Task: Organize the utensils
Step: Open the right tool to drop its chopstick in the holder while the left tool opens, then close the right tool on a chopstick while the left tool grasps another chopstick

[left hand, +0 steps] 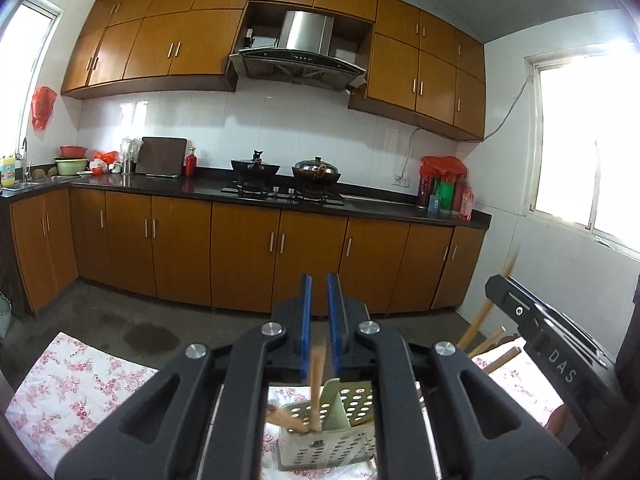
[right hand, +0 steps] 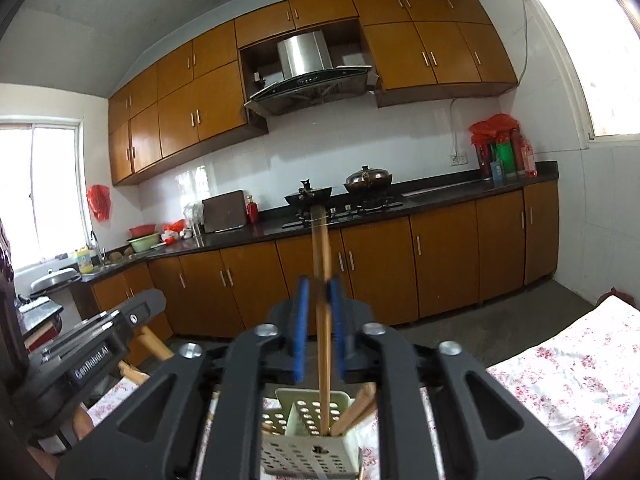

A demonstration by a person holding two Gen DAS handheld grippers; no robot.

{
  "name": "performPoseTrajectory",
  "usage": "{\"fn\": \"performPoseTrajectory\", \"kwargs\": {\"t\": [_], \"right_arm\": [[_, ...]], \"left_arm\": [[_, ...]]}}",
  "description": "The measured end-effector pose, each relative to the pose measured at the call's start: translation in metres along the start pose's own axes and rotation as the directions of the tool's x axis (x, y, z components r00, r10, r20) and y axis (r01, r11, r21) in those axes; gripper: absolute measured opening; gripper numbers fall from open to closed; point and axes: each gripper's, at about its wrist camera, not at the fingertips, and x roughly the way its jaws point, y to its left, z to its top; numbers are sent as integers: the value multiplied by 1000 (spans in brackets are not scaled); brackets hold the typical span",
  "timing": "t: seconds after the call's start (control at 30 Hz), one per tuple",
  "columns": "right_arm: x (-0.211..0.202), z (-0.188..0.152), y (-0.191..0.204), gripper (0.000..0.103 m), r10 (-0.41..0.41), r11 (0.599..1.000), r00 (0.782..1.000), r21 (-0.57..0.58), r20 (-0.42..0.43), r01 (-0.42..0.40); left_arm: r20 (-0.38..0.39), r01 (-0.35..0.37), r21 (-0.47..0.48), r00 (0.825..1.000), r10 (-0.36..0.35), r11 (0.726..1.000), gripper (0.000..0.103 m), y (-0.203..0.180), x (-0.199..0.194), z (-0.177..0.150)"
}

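Note:
A pale green perforated utensil holder (left hand: 340, 436) stands on the floral tablecloth below both grippers; it also shows in the right wrist view (right hand: 304, 444). Wooden chopsticks (left hand: 316, 392) stand in it. My left gripper (left hand: 322, 304) is above the holder with its blue pads a narrow gap apart and nothing between the tips. My right gripper (right hand: 319, 304) is shut on a pair of wooden chopsticks (right hand: 322, 320) held upright, lower ends inside the holder. The right gripper's body (left hand: 548, 332) shows at right in the left view, with more wooden utensils (left hand: 480, 332) beside it.
The table with the floral cloth (left hand: 80, 384) reaches left and right (right hand: 572, 380). Beyond it is a grey floor and a kitchen counter (left hand: 256, 196) with a stove, two pots, bottles and a sink. The left gripper's body (right hand: 88, 356) is at left.

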Motion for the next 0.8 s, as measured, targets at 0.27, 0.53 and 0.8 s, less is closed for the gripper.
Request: {"fn": "performPoseTrajectory", "kwargs": {"t": [0.27,0.53,0.8], "right_arm": [[-48,17,-8,36,-24,1000,999,-12,23,25],[-68,-50,-24,40,-94,995,966,-49,-240,85],[-32,-185,-1,28,17,1000,732,0,-681,-23]], "left_arm": [[33,-7,-22,999,8,1000,30,18,-62,2],[-137,-125,20,982,127,992,38,52,-116,-75],[-460,-96,-9,884,81,995,38,59,-99,-180]]}}
